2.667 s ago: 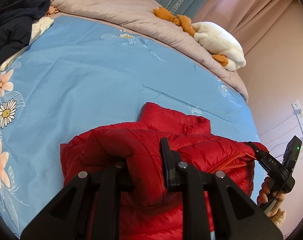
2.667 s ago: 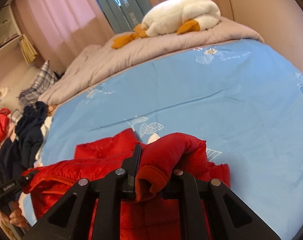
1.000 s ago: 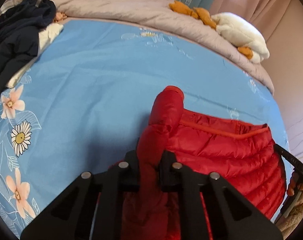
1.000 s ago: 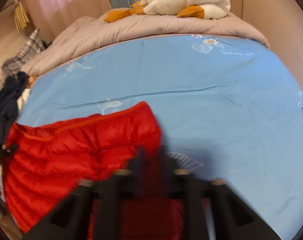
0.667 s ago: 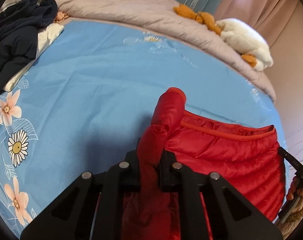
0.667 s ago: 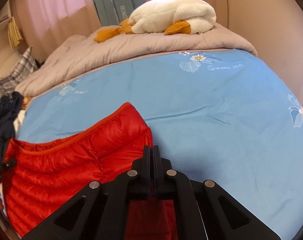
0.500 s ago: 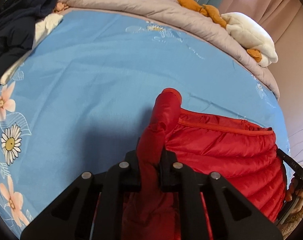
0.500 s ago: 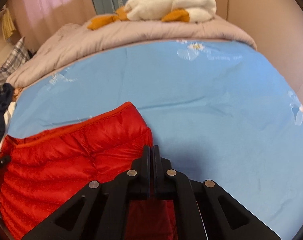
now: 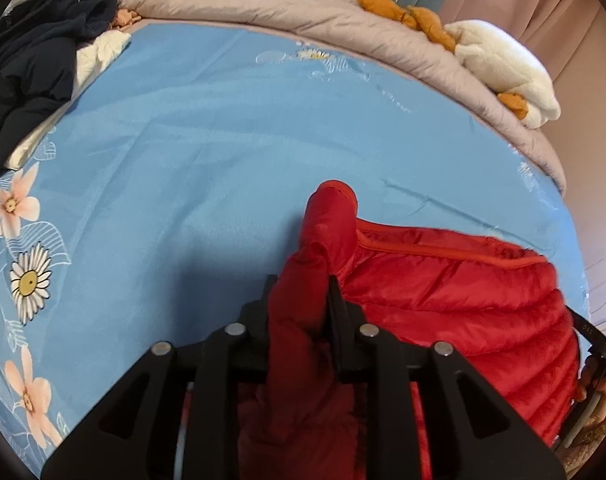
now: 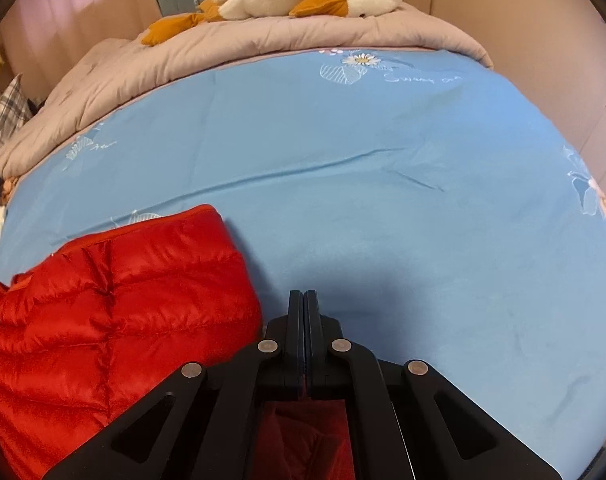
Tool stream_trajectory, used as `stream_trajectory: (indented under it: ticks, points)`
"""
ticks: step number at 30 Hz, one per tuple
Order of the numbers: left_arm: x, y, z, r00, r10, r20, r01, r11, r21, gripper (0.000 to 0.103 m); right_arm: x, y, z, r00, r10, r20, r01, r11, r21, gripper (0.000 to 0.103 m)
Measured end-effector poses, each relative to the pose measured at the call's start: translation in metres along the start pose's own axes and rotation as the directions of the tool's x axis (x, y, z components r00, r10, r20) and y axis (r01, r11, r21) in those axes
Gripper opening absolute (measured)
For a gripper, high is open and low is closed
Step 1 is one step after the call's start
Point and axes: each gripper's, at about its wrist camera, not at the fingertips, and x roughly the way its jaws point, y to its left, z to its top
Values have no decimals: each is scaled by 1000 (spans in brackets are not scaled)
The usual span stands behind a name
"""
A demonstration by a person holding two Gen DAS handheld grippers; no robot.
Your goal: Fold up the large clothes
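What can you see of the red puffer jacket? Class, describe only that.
The red puffer jacket is shiny, quilted in padded rows, with a seam along its far edge. It lies folded on the blue floral bedsheet. The left hand-held gripper is shut on an upstanding roll of it. The right hand-held gripper is shut beside it, pinching no visible fabric.

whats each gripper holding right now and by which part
Left gripper pinches a puffy fold at the red jacket's left edge. Right gripper is shut; no cloth shows between its fingertips.
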Motion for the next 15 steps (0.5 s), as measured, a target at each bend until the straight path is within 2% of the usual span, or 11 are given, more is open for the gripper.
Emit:
stream_trajectory:
  ticks: [1,2,3,4,6,8,10,12,14,15]
  points:
    - [-9,0,0,1000,-15,15,15,1000,-6,28,-5,0,-1,1000,2,9,-2,1000,-2,0]
    - [-16,1,-1,999,-29,27,30,1000,-10,36,-8,1,-1,1000,3,17,-3,1000,-2,0]
    - [-27,3,-2,998,-47,48,48,999,-20,47,-12,0,-1,1000,5,27,-5,1000,-2,0]
    - [-36,3,-3,996,-56,64,58,998,-28,53,-20,-2,-2,999,6,42,-6,1000,1,0]
    - [-54,5,-6,993,-67,93,71,997,-41,74,-28,-2,1,998,13,59,-13,1000,7,0]
    - [-76,9,-12,988,-82,134,89,995,-47,81,-44,-5,-1,996,20,85,-21,1000,9,0]
    - [-92,10,-17,982,-96,162,105,993,-47,92,-60,-7,-4,993,42,107,-43,999,7,1]
    - [-106,13,-28,977,-108,184,119,992,-49,102,-73,-11,-8,991,60,121,-62,998,12,16]
    - [-116,15,-41,974,-124,188,134,990,-42,103,-86,-19,-17,983,102,151,-108,994,30,79]
    - [-118,16,-47,974,-135,182,144,989,-39,103,-90,-21,-20,978,122,168,-130,991,38,86]
